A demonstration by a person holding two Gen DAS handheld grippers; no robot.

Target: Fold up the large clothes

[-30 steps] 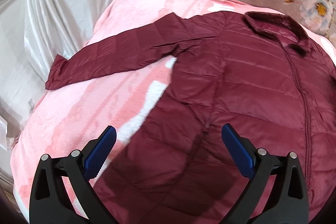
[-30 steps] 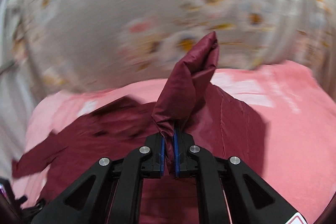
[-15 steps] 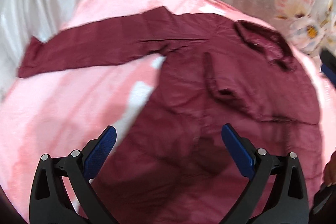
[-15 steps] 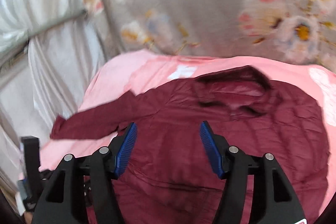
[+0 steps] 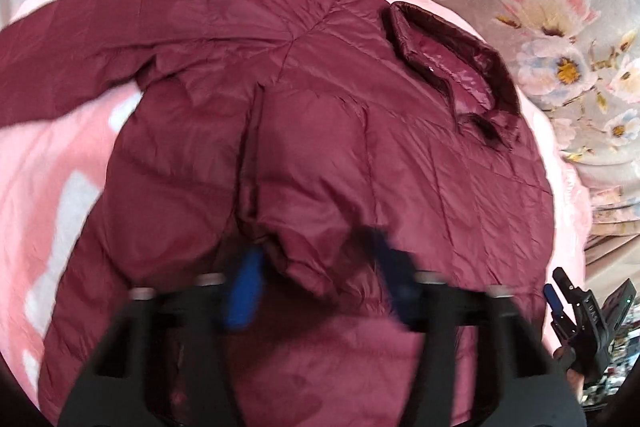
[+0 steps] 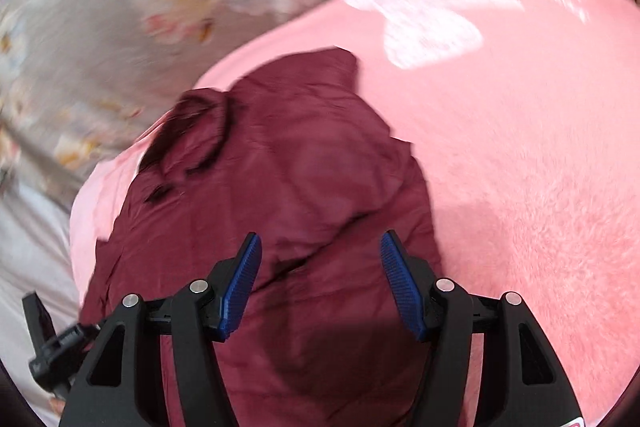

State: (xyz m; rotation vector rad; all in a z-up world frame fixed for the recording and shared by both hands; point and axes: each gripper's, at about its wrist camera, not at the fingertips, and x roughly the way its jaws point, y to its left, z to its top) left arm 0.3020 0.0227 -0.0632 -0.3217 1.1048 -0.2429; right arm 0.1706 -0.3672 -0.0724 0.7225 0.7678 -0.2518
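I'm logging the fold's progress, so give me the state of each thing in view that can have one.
jacket: spread front up on the pink blanket, one sleeve folded across its chest, the other sleeve out to the side, collar open.
left gripper: blurred, jaws just closing around the folded sleeve's cuff; grip unclear.
right gripper: open over the jacket, nothing between its pads.

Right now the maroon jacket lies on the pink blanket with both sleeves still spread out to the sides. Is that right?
Not quite. Only one sleeve of the maroon jacket is spread out; the other sleeve is folded across the body, as the left wrist view shows. The jacket does lie on the pink blanket.
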